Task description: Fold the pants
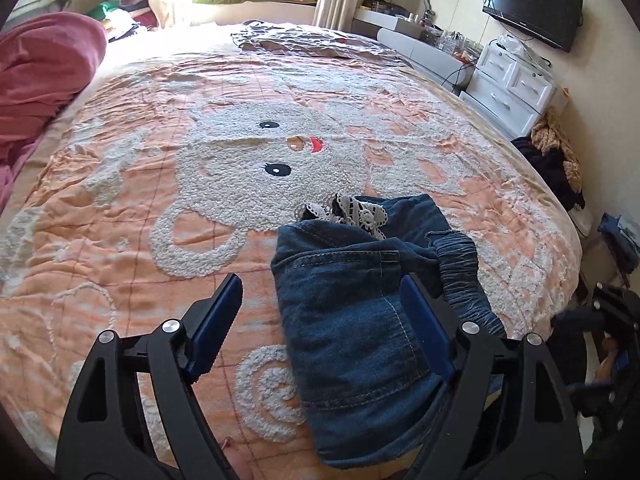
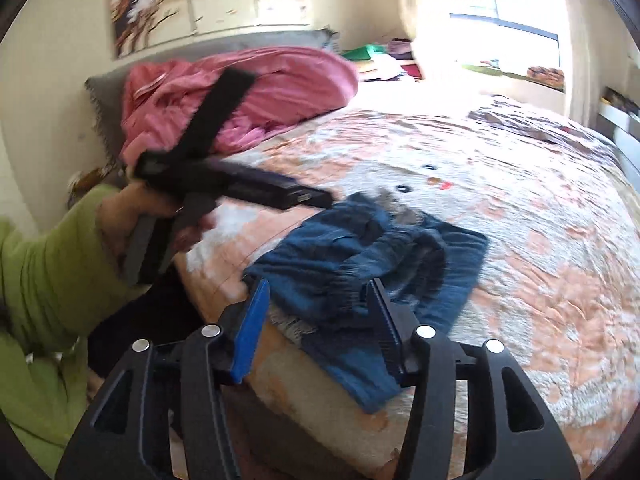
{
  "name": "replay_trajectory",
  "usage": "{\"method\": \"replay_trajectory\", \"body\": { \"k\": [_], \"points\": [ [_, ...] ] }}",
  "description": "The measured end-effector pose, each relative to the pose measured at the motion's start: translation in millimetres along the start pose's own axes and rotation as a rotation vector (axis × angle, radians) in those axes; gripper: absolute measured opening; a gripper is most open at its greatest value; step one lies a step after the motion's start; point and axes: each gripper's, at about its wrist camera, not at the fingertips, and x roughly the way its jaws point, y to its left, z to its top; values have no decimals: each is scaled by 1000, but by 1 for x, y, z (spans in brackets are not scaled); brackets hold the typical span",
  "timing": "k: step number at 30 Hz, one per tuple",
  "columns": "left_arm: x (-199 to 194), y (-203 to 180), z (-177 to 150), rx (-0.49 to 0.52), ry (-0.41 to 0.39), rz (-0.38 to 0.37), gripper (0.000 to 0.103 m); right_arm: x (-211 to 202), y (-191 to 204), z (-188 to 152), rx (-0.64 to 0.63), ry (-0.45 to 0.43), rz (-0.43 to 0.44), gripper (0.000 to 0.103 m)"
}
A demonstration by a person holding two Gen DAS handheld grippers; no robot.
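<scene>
Item 1. My left gripper (image 1: 320,320), black frame with blue pads: jaws wide, nothing pressed between them. It hangs above the near part of the garment, the pads clear of the cloth as far as I can judge.

Item 2. My right gripper (image 2: 320,326), same make: jaws apart at a middling width and empty, the garment's edge lying beyond and below the pads. The right wrist view is smeared, so I cannot say whether a pad brushes the cloth.

Item 3. My left hand (image 2: 152,216), in a lime-green sleeve, gripping the handle of the left tool, seen at the left of the right wrist view.

Item 4. Small dark-blue denim pants (image 1: 352,304) with a gathered elastic waistband (image 1: 460,264) and white lace trim (image 1: 348,210): lying as a compact bundle near the close edge of the bed, layers stacked on one another, waistband towards the right, lace at the far end.

Item 5. Peach quilted bedspread (image 1: 160,220) with a fluffy white cartoon animal stitched in: it bears the pants; otherwise bare around them.

Item 6. Rumpled pink blanket (image 1: 44,68): heaped at the head of the bed, well apart from the pants.

Progress, by my estimate: the folding looks mostly done, both tools having let go. The bundle is lumpy and uneven, so a last smoothing or squaring may remain.
</scene>
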Motion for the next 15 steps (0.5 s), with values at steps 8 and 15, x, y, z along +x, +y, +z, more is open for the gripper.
{"method": "replay_trajectory", "body": {
  "k": [8,15],
  "points": [
    [8,11,-16,-76,22,0,79,1,-69,-4,345,8,-106,56],
    [28,11,-21,-111,55,-28,80,34,-100,-20,492,102,-100,58]
  ]
}}
